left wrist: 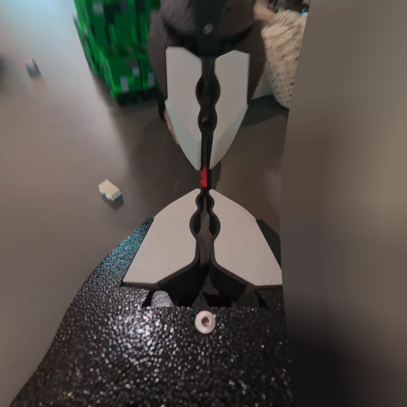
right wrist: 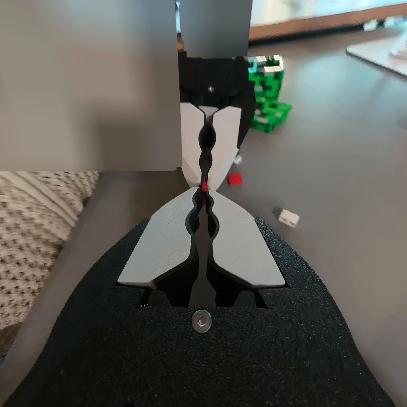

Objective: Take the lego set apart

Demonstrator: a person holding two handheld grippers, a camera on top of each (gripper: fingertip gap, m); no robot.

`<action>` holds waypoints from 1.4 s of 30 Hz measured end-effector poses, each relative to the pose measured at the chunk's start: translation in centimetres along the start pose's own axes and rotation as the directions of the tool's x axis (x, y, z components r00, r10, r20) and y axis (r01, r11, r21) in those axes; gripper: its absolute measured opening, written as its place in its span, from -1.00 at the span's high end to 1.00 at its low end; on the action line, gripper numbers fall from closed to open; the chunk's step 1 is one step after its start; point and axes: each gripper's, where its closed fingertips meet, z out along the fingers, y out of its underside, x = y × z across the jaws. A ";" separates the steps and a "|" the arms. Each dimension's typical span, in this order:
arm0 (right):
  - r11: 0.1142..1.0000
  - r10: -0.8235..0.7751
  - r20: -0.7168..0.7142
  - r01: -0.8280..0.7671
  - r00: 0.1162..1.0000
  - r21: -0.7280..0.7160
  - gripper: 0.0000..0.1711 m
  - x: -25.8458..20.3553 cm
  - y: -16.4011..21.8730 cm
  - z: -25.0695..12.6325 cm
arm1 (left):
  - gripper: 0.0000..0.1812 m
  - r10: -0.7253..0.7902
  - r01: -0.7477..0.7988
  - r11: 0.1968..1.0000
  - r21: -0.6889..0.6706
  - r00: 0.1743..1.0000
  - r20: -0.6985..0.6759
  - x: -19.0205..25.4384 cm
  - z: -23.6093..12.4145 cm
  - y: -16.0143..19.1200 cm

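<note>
Left wrist view: the left gripper (left wrist: pixel 204 191) and right gripper (left wrist: pixel 204 168) meet tip to tip, both clamped on a red piece (left wrist: pixel 204 178). The green lego set (left wrist: pixel 119 50) stands at 11 o'clock, a white brick (left wrist: pixel 109 190) at 9.

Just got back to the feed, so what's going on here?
The left gripper and right gripper meet tip to tip, jaws shut on a small red lego piece held between them above the grey table. A white brick and a red plate already lie loose. The green lego model stands untouched behind.
</note>
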 end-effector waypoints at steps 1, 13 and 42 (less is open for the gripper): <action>1.000 0.000 -0.024 -0.001 1.000 -0.031 0.98 0.3 0.4 0.1 | 0.98 -0.030 0.030 0.999 -0.025 1.000 0.000 -0.2 0.2 0.3; 0.968 -0.078 -0.140 0.042 0.987 -0.247 0.98 1.8 3.4 0.1 | 0.99 -0.295 0.294 0.946 -0.140 0.955 0.015 -1.5 1.4 1.9; 0.912 -0.334 -0.143 0.281 0.932 -0.300 0.94 2.1 3.8 0.1 | 1.00 -0.178 0.197 0.970 -0.141 0.975 0.133 -2.0 2.3 1.7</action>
